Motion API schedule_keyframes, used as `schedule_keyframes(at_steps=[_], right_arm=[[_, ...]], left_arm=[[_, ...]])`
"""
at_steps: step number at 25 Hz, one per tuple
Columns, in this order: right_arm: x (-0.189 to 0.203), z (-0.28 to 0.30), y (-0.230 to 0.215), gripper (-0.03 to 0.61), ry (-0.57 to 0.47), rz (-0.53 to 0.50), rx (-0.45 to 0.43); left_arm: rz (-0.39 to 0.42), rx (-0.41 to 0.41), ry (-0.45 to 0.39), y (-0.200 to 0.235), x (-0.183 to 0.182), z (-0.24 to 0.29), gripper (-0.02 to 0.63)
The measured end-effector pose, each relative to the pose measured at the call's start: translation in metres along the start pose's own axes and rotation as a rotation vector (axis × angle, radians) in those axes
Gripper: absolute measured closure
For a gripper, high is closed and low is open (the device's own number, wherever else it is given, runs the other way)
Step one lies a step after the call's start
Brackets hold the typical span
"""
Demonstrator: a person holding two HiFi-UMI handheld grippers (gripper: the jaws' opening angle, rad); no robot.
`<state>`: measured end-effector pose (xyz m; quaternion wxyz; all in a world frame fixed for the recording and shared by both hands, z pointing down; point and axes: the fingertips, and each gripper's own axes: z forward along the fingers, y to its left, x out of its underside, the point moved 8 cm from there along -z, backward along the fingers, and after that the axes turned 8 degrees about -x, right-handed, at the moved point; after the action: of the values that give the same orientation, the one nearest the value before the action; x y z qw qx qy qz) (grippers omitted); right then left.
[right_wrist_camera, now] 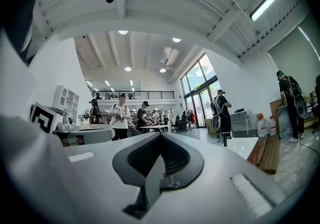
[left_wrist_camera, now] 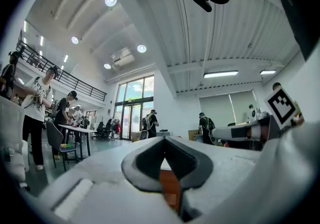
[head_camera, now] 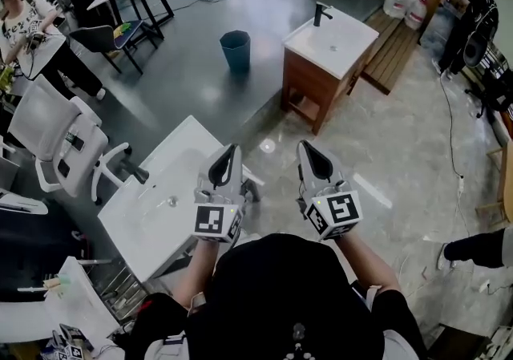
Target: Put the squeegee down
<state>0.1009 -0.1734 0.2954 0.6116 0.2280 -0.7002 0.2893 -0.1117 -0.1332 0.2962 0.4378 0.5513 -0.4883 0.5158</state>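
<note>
No squeegee shows in any view. In the head view I hold both grippers up side by side in front of my chest, pointing level and away from me. My left gripper hangs over the right edge of a white sink counter, jaws shut with nothing between them. My right gripper is over the bare tiled floor, jaws also together and empty. In the left gripper view the left gripper has its dark pads meeting at the tip. In the right gripper view the right gripper looks the same, its pads closed to a point.
A wooden vanity with a white basin and black tap stands ahead. A blue bin is on the floor to its left. White office chairs stand at the left. Several people sit or stand at tables and along the room's edges.
</note>
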Motion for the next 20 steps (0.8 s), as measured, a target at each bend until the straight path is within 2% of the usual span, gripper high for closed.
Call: schedule_keyframes(at_steps=[20], right_arm=[[0.006,-0.023,-0.019,0.577,0.032,0.035,-0.024]], left_arm=[[0.019,0.009,0.028,-0.033,0.011,-0.005,0.612]])
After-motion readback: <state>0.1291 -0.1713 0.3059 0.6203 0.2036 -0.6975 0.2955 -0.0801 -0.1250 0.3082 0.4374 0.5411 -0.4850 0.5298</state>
